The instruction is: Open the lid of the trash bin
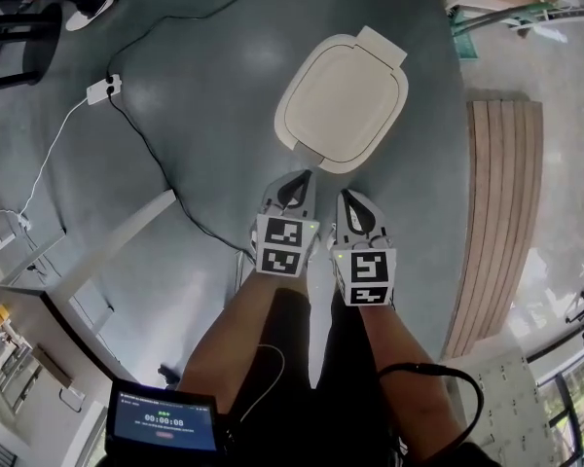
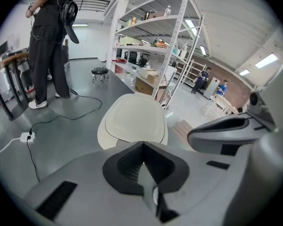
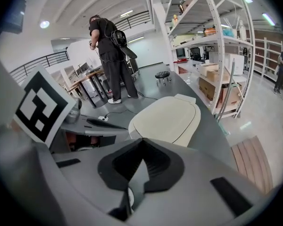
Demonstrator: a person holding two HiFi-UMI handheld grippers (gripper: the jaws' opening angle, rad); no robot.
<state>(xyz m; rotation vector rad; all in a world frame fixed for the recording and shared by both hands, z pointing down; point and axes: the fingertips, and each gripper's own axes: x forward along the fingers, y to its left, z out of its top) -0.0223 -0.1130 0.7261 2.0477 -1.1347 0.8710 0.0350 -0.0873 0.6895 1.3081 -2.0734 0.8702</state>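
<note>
The trash bin [image 1: 343, 100] stands on the grey floor just ahead of me, and its cream lid [image 2: 134, 119] lies flat and closed. It also fills the middle of the right gripper view, where the lid [image 3: 167, 117] shows a small tab at its far end. My left gripper [image 1: 297, 181] and right gripper [image 1: 350, 200] hover side by side just short of the bin's near edge, touching nothing. Both are shut and empty, their jaws meeting in a line. The left gripper [image 2: 142, 147] points at the lid's near rim, as does the right gripper [image 3: 141, 142].
A black cable and a white power strip [image 1: 104, 89] lie on the floor to the left. Wooden slats [image 1: 501, 212] lie to the right. A white shelving rack [image 3: 217, 41] stands behind the bin. A person [image 2: 49, 41] stands further back, near a stool [image 2: 100, 72].
</note>
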